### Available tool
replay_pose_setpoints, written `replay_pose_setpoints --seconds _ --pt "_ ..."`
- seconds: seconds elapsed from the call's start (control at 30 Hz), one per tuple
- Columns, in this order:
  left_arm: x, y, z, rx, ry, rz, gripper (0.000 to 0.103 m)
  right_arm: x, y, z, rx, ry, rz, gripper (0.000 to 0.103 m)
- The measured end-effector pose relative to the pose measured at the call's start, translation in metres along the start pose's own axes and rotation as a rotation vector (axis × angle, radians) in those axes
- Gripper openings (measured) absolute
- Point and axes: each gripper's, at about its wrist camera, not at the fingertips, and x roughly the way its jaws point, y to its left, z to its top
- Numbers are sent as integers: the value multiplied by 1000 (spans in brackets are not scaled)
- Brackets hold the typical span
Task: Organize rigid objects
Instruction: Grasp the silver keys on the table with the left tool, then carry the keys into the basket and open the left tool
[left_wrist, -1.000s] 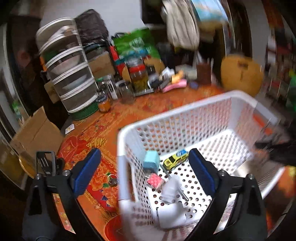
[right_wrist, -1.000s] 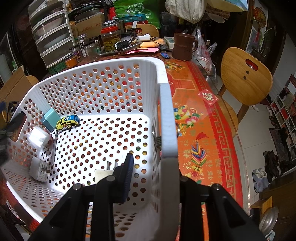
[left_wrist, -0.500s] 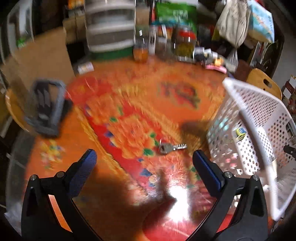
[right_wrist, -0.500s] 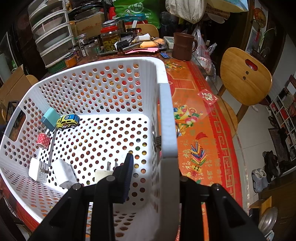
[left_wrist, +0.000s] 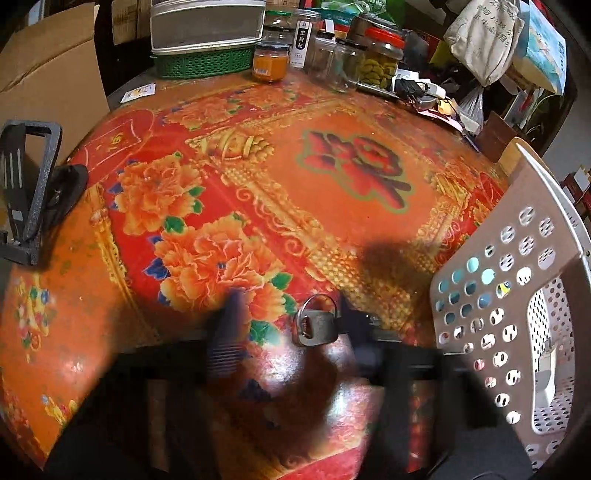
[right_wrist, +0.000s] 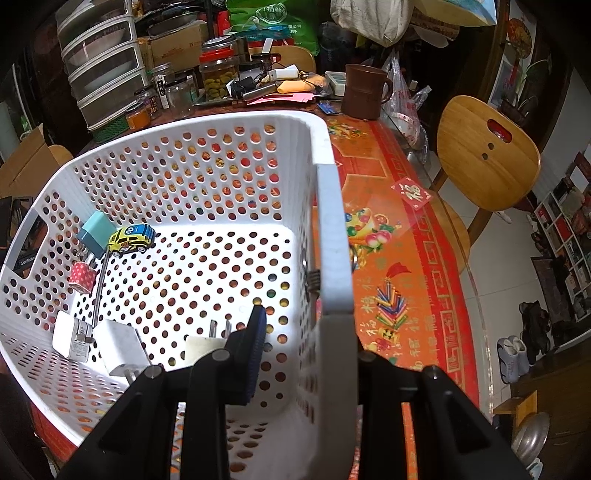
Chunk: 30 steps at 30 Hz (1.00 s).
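Key (left_wrist: 317, 326) between left hand-held gripper's (left_wrist: 291, 325) parted fingers; right one (right_wrist: 299, 354) clamping basket (right_wrist: 334, 236).

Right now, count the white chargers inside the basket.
3: one by the left wall, one beside it, one behind the right gripper's finger. More may be hidden.

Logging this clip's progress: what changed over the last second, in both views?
The left claw left the basket, swung out over the table and came down around the keys, fingers blurred, not yet closed. A white charger it let go settled on the basket floor. The right claw stayed clamped on the basket wall; the toy car and other items kept their places.
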Motion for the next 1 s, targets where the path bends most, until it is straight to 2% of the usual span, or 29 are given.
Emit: replay_pose_setpoints --seconds 0.03,0.1,0.5,0.73,0.87,1.0 --pt "1 0 -1 -7 9 -21 5 0 0 0 1 0 0 29" --pt "-1 2 -4 -14 7 -38 3 0 0 0 1 0 -1 29" --pt "-42 10 -6 -25 -106 -59 2 0 -1 0 3 4 -10 29" --pt "-86 4 -4 -2 -199 -52 2 0 -1 0 3 3 -9 29" --pt "-120 -2 -1 23 -260 -20 2 0 -1 0 2 3 -9 29" --pt "-154 -14 1 63 -328 109 2 0 -1 0 2 3 -9 29"
